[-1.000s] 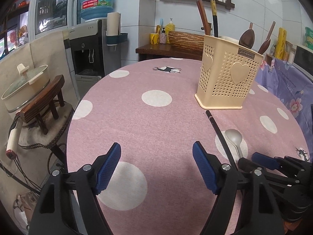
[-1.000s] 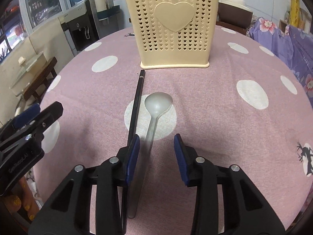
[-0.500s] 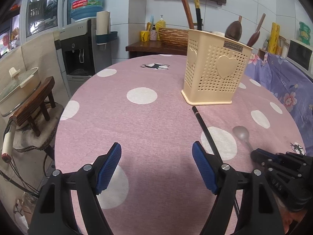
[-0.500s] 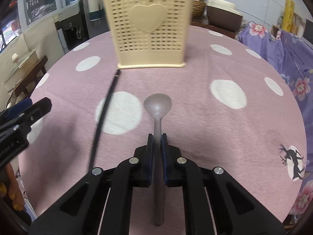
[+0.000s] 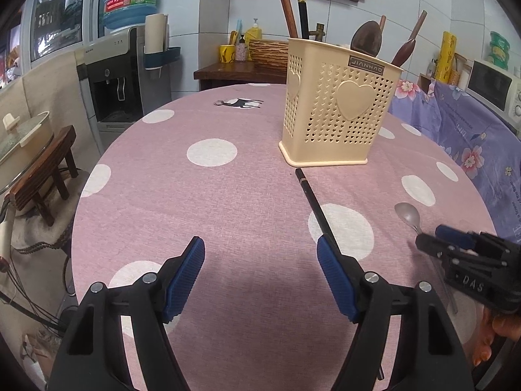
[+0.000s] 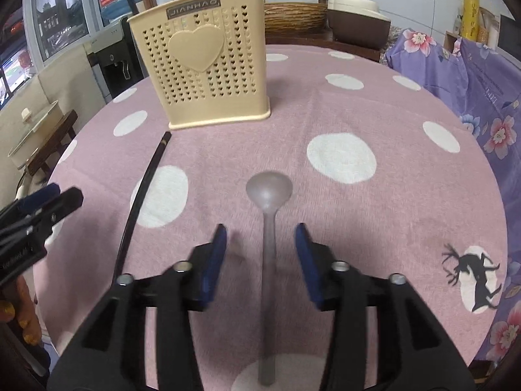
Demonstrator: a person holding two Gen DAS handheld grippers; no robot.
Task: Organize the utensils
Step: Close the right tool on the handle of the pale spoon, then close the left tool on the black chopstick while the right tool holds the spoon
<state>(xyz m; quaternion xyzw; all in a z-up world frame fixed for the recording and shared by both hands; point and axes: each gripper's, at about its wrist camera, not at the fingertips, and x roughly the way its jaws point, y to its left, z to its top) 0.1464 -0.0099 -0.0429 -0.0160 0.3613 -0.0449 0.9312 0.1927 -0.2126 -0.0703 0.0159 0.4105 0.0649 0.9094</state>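
Observation:
A grey spoon lies on the pink dotted tablecloth, bowl away from me, handle running between the open fingers of my right gripper. It also shows in the left wrist view. A black chopstick lies left of it and shows in the left wrist view, beside the right finger of my open, empty left gripper. A cream perforated utensil holder stands beyond, with wooden spoons and chopsticks in it. It also shows in the right wrist view.
The round table drops off at the left toward a wooden stool with a pot. A water dispenser stands behind. A purple flowered cloth covers furniture at the right.
My right gripper shut on the spoon handle half a second ago and now stands open around it. The spoon has moved right, away from the chopstick. The left gripper stayed open.

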